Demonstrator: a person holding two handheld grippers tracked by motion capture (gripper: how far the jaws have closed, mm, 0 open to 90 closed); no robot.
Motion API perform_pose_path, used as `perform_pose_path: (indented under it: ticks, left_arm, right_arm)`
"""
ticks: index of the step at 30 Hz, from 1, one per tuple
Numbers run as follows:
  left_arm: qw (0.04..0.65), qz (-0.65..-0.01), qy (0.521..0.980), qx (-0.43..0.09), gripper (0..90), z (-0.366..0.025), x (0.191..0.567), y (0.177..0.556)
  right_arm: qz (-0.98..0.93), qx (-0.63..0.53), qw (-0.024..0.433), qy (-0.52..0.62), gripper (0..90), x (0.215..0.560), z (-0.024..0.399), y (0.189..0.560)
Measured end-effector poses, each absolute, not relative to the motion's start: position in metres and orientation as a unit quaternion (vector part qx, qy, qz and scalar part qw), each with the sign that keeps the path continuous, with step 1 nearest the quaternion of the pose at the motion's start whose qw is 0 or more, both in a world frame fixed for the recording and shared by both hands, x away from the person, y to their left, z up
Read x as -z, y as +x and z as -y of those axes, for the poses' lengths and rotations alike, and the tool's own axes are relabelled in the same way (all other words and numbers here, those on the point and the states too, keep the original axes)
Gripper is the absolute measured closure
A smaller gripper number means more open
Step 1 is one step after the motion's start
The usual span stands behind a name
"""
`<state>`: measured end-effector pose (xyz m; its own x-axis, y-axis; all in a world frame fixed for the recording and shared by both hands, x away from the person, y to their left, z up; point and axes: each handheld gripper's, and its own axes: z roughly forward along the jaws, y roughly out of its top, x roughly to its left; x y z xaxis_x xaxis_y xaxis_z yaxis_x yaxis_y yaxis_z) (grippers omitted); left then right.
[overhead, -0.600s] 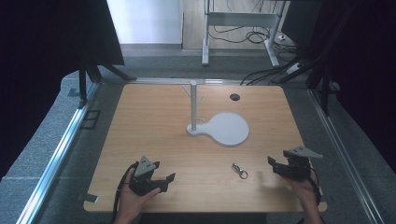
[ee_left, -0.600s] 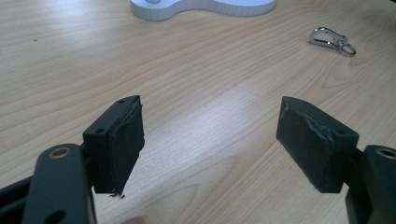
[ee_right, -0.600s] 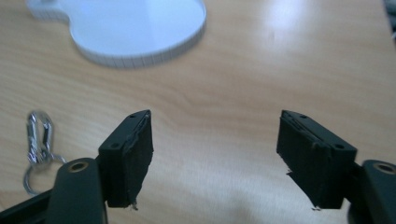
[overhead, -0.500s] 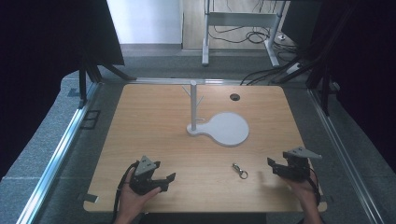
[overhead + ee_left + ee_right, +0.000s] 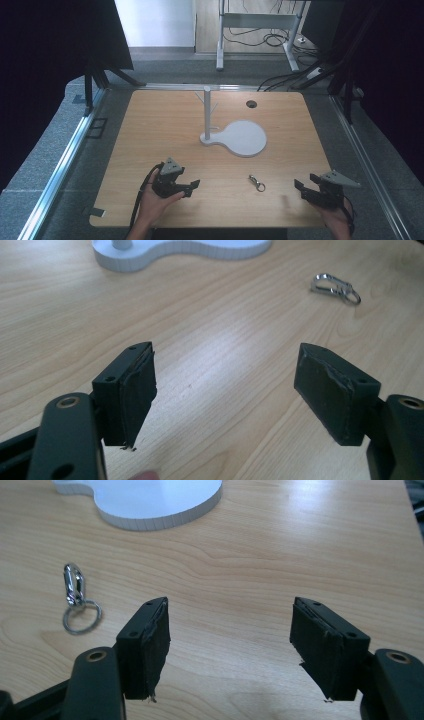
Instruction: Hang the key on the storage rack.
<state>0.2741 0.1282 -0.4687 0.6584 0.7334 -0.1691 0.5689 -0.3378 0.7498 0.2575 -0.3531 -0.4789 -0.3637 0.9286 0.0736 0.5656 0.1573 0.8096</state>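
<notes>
both grippers rest low over the table (image 5: 150, 125), jaws wide, nothing held. left gripper (image 5: 225, 390); right gripper (image 5: 230, 645). metal key clip (image 5: 75, 597) lies beyond right gripper's left finger, likely staged for pickup toward white stand (image 5: 235, 137).

Readable text: none in any view.
Desk (image 5: 165, 125): bare wood grain, no label or number to read.
White stand (image 5: 240, 137): plain surface, no brand or marking.
Key clip (image 5: 257, 183): metal, too small for any stamp to be read.
Left gripper (image 5: 190, 186): black jaws, no lettering visible.
Right gripper (image 5: 303, 183): black jaws, no lettering visible.
</notes>
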Motion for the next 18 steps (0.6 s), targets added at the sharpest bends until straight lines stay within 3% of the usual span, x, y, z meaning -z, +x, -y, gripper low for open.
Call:
perform_pose_path:
  ticks: [6, 11, 18]
  left_arm:
    - [0.421, -0.396, 0.812, -0.081, 25.9, -0.146, 0.471, 0.268]
    - [0.430, -0.385, 0.811, -0.094, 25.6, -0.151, 0.462, 0.260]
    - [0.441, -0.390, 0.801, -0.106, 25.2, -0.163, 0.453, 0.247]
  right_arm:
    - [-0.742, -0.342, 0.213, 0.536, 33.0, 0.465, 0.344, 0.272]
    - [-0.767, -0.320, 0.205, 0.517, 34.2, 0.434, 0.327, 0.284]
    - [-0.810, -0.285, 0.181, 0.479, 37.4, 0.417, 0.300, 0.287]
